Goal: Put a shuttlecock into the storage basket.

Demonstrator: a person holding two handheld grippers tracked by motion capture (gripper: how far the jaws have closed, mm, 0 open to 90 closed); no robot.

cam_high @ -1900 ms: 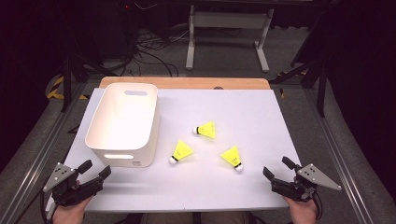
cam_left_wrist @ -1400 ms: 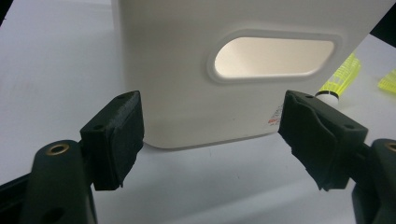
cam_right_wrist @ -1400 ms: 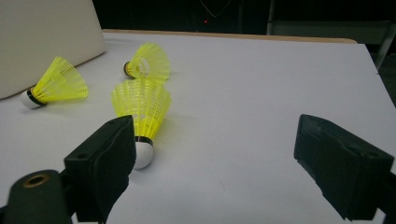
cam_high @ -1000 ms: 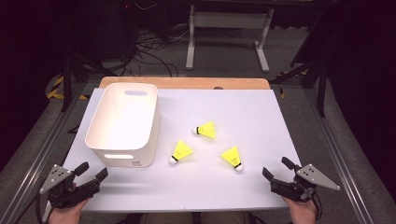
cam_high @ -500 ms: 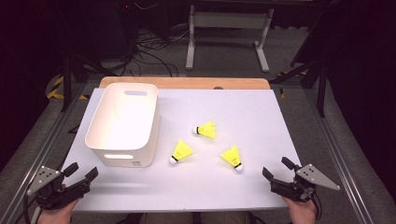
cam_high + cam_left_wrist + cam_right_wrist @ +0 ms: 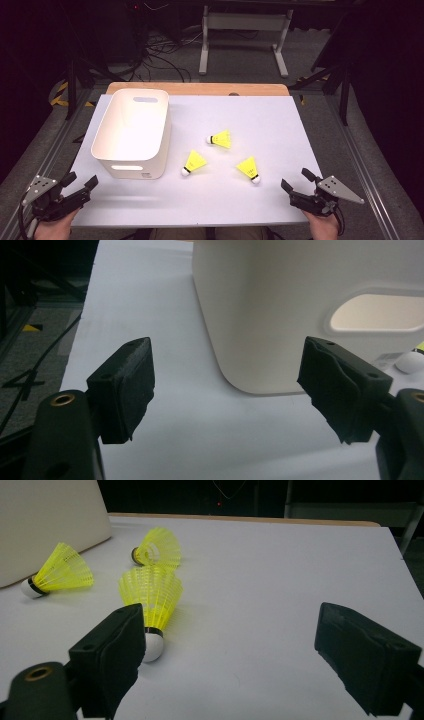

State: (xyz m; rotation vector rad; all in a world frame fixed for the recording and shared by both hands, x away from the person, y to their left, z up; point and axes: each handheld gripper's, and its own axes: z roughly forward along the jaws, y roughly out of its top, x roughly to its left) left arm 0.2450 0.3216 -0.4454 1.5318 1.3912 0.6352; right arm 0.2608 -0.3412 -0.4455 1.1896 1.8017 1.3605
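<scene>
Left hand-held gripper (image 6: 80,187) agape, empty, right hand-held gripper (image 6: 295,183) likewise, nearest shuttlecock (image 6: 248,169) seemingly untouched

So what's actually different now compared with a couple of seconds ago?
The left gripper has slid left and a little back toward the person, off the table's corner, jaws open and empty. The right gripper, the white bin and three yellow shuttlecocks haven't moved.

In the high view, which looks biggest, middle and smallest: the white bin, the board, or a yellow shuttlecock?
1. Board, biggest.
2. Bin.
3. Shuttlecock, smallest; all three shuttlecocks look about alike.
</scene>
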